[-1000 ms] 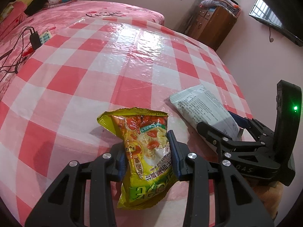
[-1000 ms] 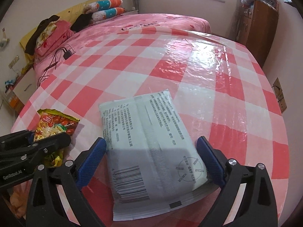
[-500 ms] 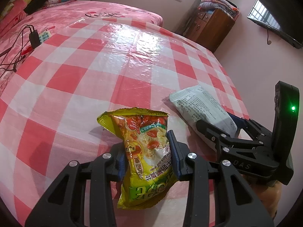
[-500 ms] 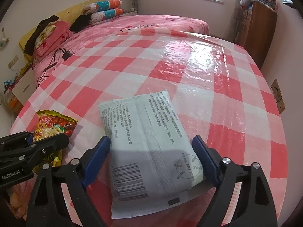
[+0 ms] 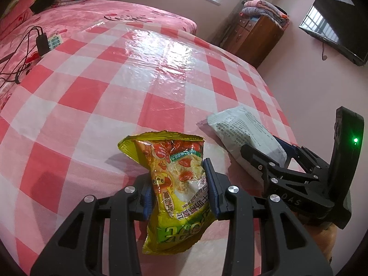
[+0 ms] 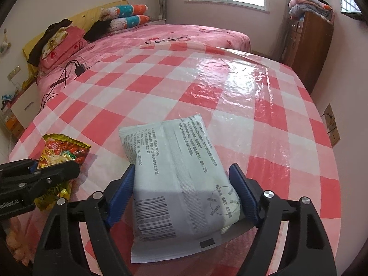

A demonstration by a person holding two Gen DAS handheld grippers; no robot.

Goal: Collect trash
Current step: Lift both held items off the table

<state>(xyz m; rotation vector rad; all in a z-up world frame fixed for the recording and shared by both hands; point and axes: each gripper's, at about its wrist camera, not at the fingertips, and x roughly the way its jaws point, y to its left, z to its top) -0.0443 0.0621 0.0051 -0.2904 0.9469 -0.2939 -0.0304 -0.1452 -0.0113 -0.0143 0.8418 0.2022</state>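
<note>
Since the earlier frame the blue pads of the right gripper [image 6: 184,193] have drawn in from well clear of the grey-white printed plastic pouch [image 6: 177,179] to its two long edges, and the jaws are closing with the pouch between them; the left pad meets the edge, while at the right pad contact cannot be told. The pouch lies flat on the glossy red-and-white checked plastic sheet [image 6: 207,87] spread over a pink bed, barcode end nearest the camera. Just beside it to the left, the left gripper [image 5: 178,191] is clenched on the crinkled yellow-green foil snack bag [image 5: 177,184], its pads pressing the bag's middle from both sides. A black charger with cables [image 5: 41,42] rests near the sheet's far left edge
</note>
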